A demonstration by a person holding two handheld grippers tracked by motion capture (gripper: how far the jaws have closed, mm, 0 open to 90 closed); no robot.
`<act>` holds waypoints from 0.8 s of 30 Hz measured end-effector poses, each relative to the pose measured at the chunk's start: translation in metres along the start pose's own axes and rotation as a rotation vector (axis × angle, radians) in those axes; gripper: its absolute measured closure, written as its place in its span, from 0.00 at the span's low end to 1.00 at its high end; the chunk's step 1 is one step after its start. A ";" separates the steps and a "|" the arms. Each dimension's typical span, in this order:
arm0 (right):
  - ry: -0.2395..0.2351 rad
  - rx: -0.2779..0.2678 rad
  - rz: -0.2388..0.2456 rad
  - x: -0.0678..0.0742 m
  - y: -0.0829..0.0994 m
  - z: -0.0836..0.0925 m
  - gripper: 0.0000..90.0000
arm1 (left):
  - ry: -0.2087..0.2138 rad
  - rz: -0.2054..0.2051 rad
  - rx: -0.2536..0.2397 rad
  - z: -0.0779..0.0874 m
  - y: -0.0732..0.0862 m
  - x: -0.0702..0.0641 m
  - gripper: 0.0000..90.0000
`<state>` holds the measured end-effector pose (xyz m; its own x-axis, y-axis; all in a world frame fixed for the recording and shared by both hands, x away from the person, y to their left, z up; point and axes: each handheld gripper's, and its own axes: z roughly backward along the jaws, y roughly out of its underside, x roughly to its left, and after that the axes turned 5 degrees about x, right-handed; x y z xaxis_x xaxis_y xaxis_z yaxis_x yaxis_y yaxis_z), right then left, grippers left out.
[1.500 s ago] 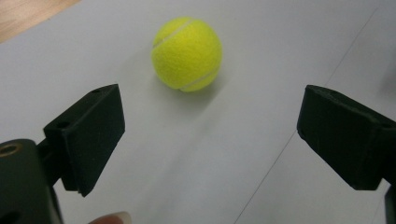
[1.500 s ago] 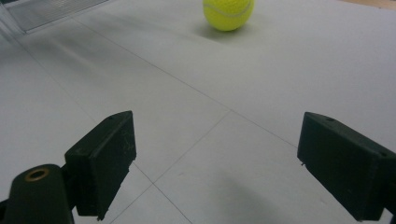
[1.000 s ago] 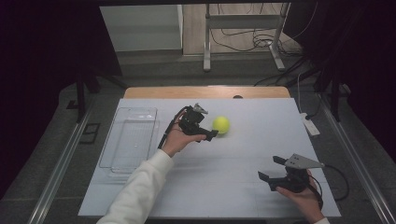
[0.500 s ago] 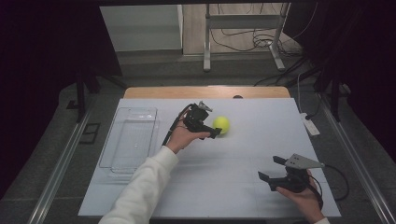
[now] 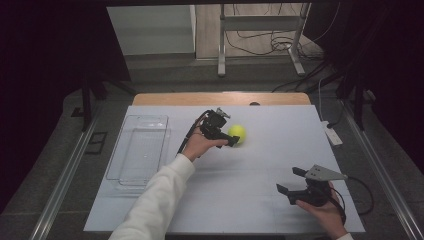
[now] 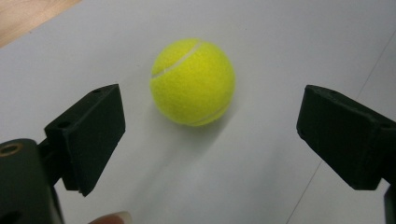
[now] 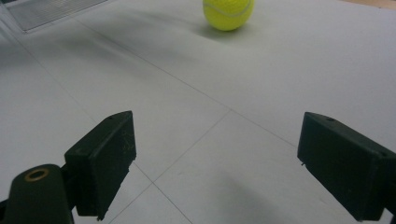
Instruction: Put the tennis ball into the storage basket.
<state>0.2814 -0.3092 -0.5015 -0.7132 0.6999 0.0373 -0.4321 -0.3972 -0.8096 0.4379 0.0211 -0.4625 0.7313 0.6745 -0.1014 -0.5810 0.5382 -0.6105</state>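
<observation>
A yellow tennis ball (image 5: 237, 133) rests on the white table cover (image 5: 260, 160), a little behind the middle. My left gripper (image 5: 230, 129) has come up to it from the left and is open. In the left gripper view the ball (image 6: 192, 81) lies just beyond the tips of the left gripper (image 6: 212, 116), centred between the two wide-apart jaws and touched by neither. Near the front right, my right gripper (image 5: 287, 180) is open over bare table. The right gripper view has the ball (image 7: 228, 13) far ahead of the right gripper (image 7: 215, 140).
A clear plastic tray (image 5: 114, 155) lies on the left part of the table; its corner (image 7: 51, 9) appears in the right gripper view. A white power strip (image 5: 332, 135) sits by the right edge. A bare wooden strip (image 5: 220, 98) runs along the back.
My left gripper has slid a little to the right, closer to the ball, still open. The ball and the right gripper have stayed where they were.
</observation>
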 end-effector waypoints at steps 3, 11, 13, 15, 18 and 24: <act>0.000 -0.001 -0.001 0.000 0.000 0.000 0.13 | -0.002 0.001 0.008 -0.003 -0.002 0.000 0.10; -0.003 -0.004 -0.003 0.000 0.000 0.001 0.13 | 0.000 0.008 0.018 -0.009 -0.008 0.002 0.10; -0.003 -0.004 -0.003 0.000 0.000 0.001 0.13 | 0.000 0.013 0.022 -0.012 -0.009 0.004 0.11; -0.003 -0.004 -0.005 0.000 0.000 0.001 0.13 | -0.001 0.016 0.030 -0.015 -0.010 0.005 0.11; -0.002 -0.002 -0.002 0.000 0.000 0.001 0.13 | 0.000 0.020 0.034 -0.018 -0.010 0.007 0.11; -0.001 -0.002 -0.003 0.000 0.001 0.001 0.13 | -0.004 0.032 0.042 -0.024 -0.012 0.010 0.11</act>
<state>0.2811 -0.3101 -0.5016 -0.7126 0.7004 0.0408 -0.4335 -0.3938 -0.8106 0.4607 0.0093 -0.4746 0.7103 0.6940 -0.1172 -0.6191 0.5367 -0.5733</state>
